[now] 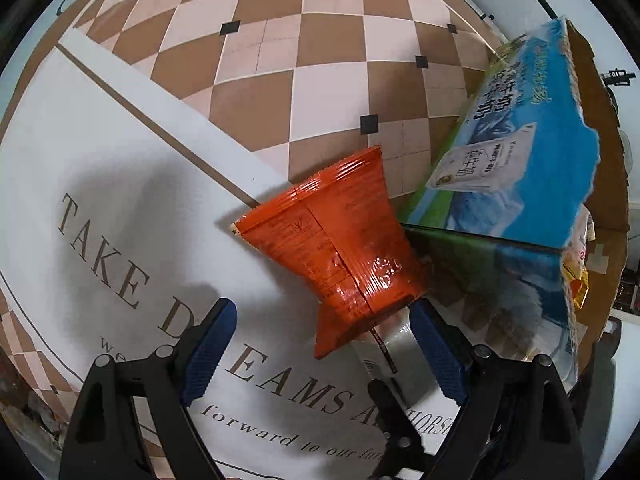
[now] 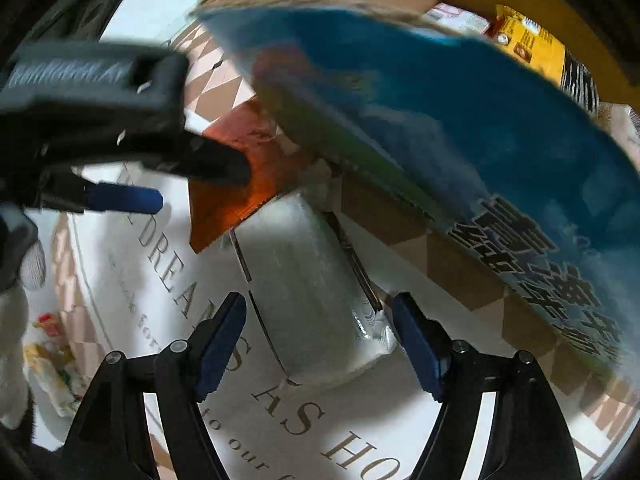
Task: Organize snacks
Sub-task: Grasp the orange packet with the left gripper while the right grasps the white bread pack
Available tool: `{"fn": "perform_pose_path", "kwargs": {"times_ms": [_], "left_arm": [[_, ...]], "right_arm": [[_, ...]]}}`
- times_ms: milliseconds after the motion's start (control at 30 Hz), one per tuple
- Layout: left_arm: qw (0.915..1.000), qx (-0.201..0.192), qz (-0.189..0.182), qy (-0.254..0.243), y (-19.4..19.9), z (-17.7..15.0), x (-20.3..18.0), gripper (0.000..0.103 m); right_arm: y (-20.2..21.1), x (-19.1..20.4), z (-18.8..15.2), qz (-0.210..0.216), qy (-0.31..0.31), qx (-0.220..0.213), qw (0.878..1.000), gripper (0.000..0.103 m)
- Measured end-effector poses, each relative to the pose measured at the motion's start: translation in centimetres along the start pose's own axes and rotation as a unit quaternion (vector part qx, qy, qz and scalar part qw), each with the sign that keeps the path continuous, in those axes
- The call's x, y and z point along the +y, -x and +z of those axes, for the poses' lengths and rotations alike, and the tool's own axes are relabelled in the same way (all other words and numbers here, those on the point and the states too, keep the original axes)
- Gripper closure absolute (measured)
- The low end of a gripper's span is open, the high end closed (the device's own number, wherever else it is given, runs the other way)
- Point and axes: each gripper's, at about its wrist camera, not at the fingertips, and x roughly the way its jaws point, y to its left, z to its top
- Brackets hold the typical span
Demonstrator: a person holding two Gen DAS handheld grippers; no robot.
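A white mat (image 1: 120,184) on the checkered floor bears large serif capitals reading "TAKE D…EAMS AS HORSE", partly covered, with smaller script "forward to our fut…" beneath, lower centre. At upper right, a blue carton (image 1: 516,148) carries Chinese characters too distorted to read reliably.

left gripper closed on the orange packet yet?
No, the left gripper stands open, its blue pads apart on either side of the orange packet.

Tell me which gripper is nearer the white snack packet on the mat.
Right. The right gripper hangs over the white packet, open, a finger on either side. The left gripper is open over the neighbouring orange packet.
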Motion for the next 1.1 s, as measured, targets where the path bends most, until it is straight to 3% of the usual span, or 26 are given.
{"fn": "perform_pose_path", "kwargs": {"times_ms": [67,167,367,500,667,833,900,1100], "left_arm": [[1.0,0.001,0.004,-0.001,-0.3,0.1,0.0,0.014],[0.9993,-0.001,0.032,-0.021,-0.7,0.2,0.3,0.014],[0.9972,0.005,0.067,-0.032,0.0,-0.6,4.6,0.014],[0.9981,-0.007,0.054,-0.029,2.2,-0.8,5.7,0.014],[0.9996,-0.02,0.017,-0.012,3.4,1.3,3.8,0.014],[0.9998,-0.007,0.016,-0.011,1.6,4.8,2.4,0.014],[0.9999,-0.015,-0.007,-0.005,1.3,5.6,2.6,0.014],[0.9988,-0.018,0.023,-0.039,0.9,7.1,3.3,0.014]], "right_arm": [[0.0,0.3,-0.8,-0.021,0.003,0.013,1.0,0.035],[0.3,-0.4,-2.1,-0.019,-0.023,0.028,0.999,0.038],[1.2,-2.0,-3.6,-0.016,-0.082,0.038,0.996,0.037],[1.9,-3.2,-2.2,-0.014,-0.118,0.029,0.993,0.027],[2.0,-3.3,0.6,-0.013,-0.133,0.02,0.991,0.027],[1.4,-3.1,1.1,-0.027,-0.145,0.033,0.989,0.027],[1.0,-3.6,0.9,-0.033,-0.16,0.046,0.986,0.027],[1.1,-3.8,0.4,-0.046,-0.176,0.052,0.982,0.027]]}}
